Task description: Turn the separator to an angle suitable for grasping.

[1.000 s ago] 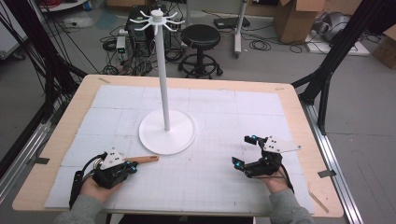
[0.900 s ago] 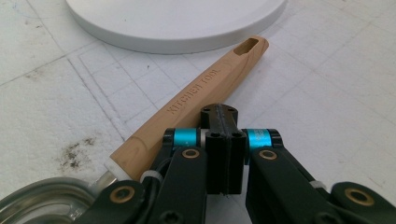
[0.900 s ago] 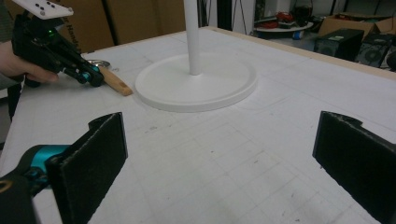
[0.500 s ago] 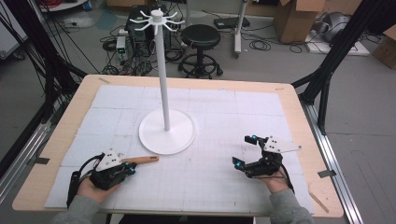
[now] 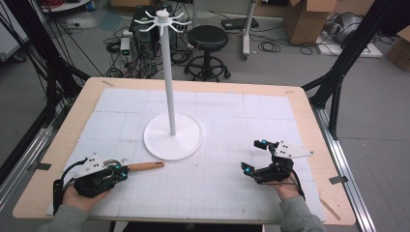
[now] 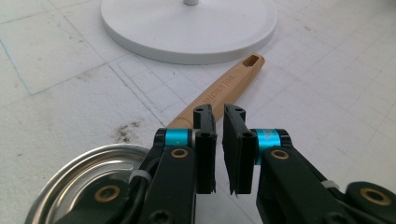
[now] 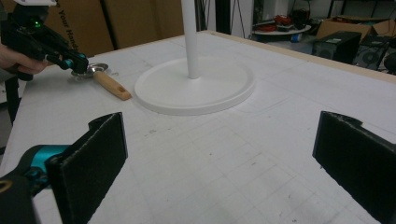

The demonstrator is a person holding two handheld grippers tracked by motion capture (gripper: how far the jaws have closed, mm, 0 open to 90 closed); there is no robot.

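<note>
A utensil with a wooden handle (image 5: 145, 166) and a round metal bowl (image 6: 79, 172) lies flat on the white mat, just in front of the white stand's base (image 5: 173, 140). My left gripper (image 5: 123, 170) sits low over the handle's bowl end. In the left gripper view its jaws (image 6: 219, 112) stand almost together, a thin slit between them, and the handle (image 6: 229, 84) runs on beyond them. My right gripper (image 5: 253, 155) rests at the front right of the mat, open wide (image 7: 222, 135) with nothing between its pads. From there I see the left gripper (image 7: 77, 63) at the utensil (image 7: 112, 86).
The stand's thin white pole (image 5: 169, 72) rises from the base to a ring of hooks (image 5: 162, 18). A gridded white mat covers the wooden table (image 5: 309, 130). Past the far edge are a black stool (image 5: 208, 38), cables and cardboard boxes.
</note>
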